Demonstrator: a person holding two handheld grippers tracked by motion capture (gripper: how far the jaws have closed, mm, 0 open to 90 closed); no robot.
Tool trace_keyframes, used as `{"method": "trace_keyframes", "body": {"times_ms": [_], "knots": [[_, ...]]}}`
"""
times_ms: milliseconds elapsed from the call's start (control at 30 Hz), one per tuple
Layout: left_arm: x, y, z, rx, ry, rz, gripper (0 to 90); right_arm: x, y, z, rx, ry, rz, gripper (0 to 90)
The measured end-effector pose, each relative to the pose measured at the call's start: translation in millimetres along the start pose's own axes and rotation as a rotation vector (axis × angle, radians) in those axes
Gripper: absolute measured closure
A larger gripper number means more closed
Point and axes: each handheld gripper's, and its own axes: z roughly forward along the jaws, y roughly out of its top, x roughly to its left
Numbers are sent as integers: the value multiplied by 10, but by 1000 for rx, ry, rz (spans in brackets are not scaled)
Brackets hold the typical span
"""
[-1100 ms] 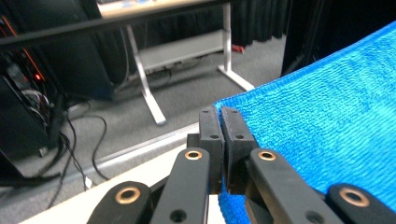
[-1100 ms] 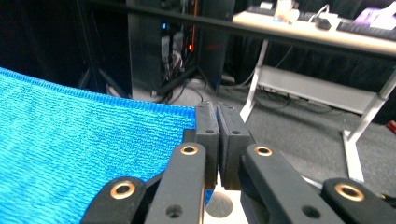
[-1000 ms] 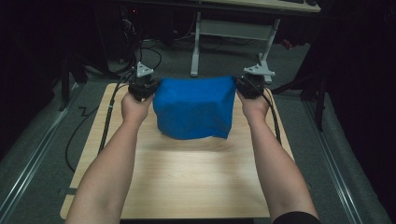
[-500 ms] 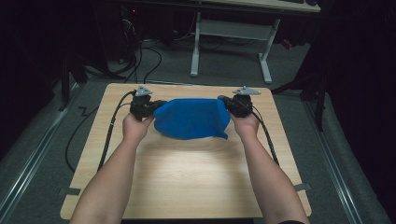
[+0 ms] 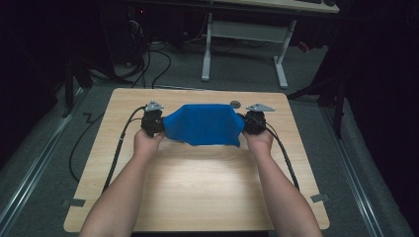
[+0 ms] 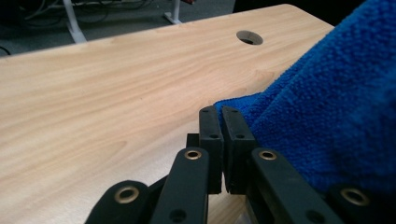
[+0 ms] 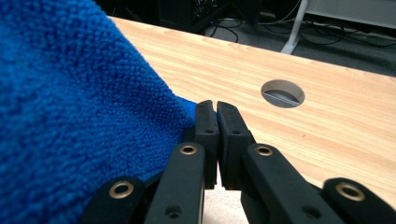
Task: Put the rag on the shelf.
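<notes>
Over the far half of a light wooden table (image 5: 197,192), a blue terry cloth (image 5: 205,124) hangs stretched between two hand-held grippers. From the high view, the left gripper (image 5: 152,122) pinches the cloth's left corner and the right gripper (image 5: 253,122) pinches its right corner, each held by a bare hand with the forearm coming in from the near edge. The cloth's top edge runs roughly level between them, while its lower edge sags and drops to a small point near the right hand. A black cable (image 5: 118,148) trails from the left gripper back along the table's left side, and another cable (image 5: 286,158) runs from the right gripper toward the near right corner.

Seen from the left gripper view, the two black jaws are pressed together with a corner of the blue cloth (image 6: 327,107) caught at their tips; the fabric bulges away to the right. A round grommet hole (image 6: 249,37) sits in the tabletop beyond. From the right gripper view, the jaws are likewise closed tight, with the cloth's corner (image 7: 70,116) nipped at their left side, and the same hole (image 7: 282,93) lies just ahead on the bare wood
</notes>
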Motion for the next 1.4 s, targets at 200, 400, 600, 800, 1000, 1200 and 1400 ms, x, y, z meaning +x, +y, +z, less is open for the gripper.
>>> {"method": "trace_keyframes", "body": {"times_ms": [200,400,600,800,1000,1200,1400], "knots": [[17,-116,41,13,-3,-19,882,24,-49,60,18,6,2,886],[3,-181,41,14,-11,-24,880,22,-115,132,39,10,14,882],[-30,-191,1,7,-1,-12,836,9,-137,179,40,18,37,820],[8,-191,-57,-18,35,-40,732,-36,-71,91,15,-18,35,716],[49,-149,-172,-40,83,-50,658,-108,46,-89,-24,-33,44,677],[81,-87,-312,-68,110,-50,647,-129,116,-210,-42,-46,33,649],[107,-51,-402,-76,128,-48,647,-169,169,-316,-59,-63,30,635]]}}
